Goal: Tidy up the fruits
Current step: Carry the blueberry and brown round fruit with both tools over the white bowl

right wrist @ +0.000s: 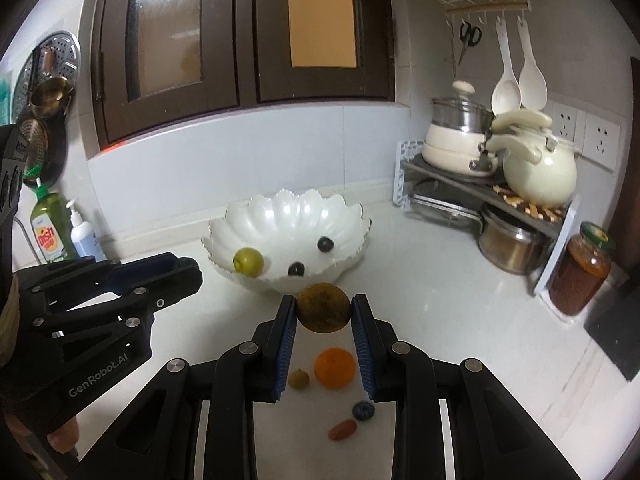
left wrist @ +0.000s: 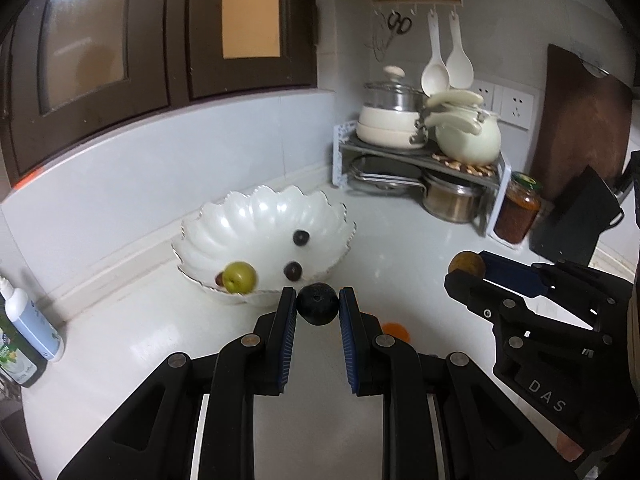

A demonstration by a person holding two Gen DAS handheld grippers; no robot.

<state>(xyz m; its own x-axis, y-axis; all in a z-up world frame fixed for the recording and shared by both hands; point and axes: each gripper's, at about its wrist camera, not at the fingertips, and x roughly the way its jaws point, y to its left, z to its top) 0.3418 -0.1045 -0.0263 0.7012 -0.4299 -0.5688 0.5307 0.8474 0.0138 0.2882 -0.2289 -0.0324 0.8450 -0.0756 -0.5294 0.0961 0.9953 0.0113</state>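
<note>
My left gripper is shut on a dark round fruit, held above the counter just short of the white scalloped bowl. Inside the bowl lie a green fruit and two small dark fruits. My right gripper is shut on a brownish-yellow round fruit, also in front of the bowl. Below it on the counter lie an orange, a small olive-green fruit, a blueberry-like fruit and a small red fruit.
A rack with pots and a cream kettle stands at the back right, with a jar of orange preserve beside it. Soap bottles stand at the left by the wall. Dark cabinets hang above.
</note>
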